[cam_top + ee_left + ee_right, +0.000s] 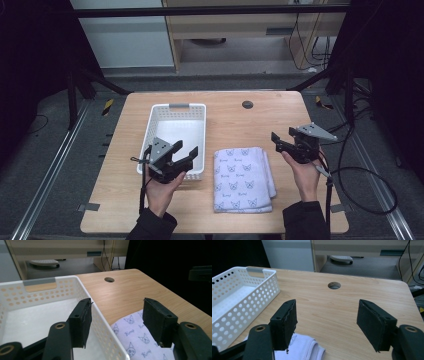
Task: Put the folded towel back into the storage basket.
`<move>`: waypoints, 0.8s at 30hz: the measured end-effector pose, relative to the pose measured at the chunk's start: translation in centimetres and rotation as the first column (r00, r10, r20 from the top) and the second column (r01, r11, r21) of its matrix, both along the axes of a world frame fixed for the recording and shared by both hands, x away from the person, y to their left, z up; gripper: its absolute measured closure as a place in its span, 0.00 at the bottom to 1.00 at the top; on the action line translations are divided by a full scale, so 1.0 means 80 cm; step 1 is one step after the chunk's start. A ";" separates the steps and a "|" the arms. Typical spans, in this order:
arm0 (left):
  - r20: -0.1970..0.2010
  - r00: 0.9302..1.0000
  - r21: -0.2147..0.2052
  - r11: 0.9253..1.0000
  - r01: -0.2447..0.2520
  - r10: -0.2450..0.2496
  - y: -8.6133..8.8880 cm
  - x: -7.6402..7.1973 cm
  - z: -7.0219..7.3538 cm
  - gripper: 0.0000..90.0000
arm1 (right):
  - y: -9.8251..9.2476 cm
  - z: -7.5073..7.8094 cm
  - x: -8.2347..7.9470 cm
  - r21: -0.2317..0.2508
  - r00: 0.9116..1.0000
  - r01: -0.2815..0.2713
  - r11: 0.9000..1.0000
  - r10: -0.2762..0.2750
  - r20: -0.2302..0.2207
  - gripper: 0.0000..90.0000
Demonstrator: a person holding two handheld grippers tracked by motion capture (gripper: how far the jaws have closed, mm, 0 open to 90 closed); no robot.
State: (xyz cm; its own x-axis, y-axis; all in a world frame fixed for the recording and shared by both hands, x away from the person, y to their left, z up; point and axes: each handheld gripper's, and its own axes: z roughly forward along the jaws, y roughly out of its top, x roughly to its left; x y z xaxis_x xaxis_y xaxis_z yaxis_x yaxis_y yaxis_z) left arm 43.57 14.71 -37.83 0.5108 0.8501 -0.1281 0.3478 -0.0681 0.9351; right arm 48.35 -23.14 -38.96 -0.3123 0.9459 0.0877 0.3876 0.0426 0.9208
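Both the left gripper (186, 154) and the right gripper (278, 140) are released and hold nothing, with the folded towel (243, 178) lying between them on the table (235, 120) and the white basket (176, 131) under the left fingers (81, 321).

Folded printed towel (243, 179) flat beside empty white basket (176, 137)

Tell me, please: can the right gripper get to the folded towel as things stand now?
Probably yes. The right gripper is open and holds nothing, the folded towel lies just beside it on the table, and nothing stands between them.
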 end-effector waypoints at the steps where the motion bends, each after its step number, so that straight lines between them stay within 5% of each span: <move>1: 0.002 1.000 -0.012 1.000 0.008 -0.008 -0.002 -0.001 -0.001 0.44 | 0.002 -0.001 0.001 0.003 1.000 0.002 1.000 -0.002 0.002 0.36; 7: 0.035 0.999 -0.025 0.999 0.030 -0.029 -0.014 -0.013 -0.006 0.44 | 0.008 -0.009 0.004 0.052 1.000 -0.018 0.998 0.017 0.020 0.36; 14: -0.013 0.999 0.025 0.999 0.040 -0.039 -0.036 -0.023 -0.028 0.45 | 0.007 -0.028 0.006 0.096 0.999 -0.047 0.994 0.048 -0.005 0.37; 24: -0.036 0.996 0.059 0.995 0.084 -0.082 -0.067 -0.037 -0.046 0.49 | 0.021 -0.043 0.006 0.041 0.994 -0.093 0.995 0.095 -0.053 0.37</move>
State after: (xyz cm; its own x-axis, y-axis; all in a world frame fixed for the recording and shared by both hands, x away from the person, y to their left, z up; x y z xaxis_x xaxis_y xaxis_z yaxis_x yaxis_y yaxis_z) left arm 40.60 9.33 -41.48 0.5762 0.8116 -0.0965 0.3699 -0.1537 0.9163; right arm 48.82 -21.47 -42.40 -0.3932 0.9083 0.1428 0.4340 0.0464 0.8997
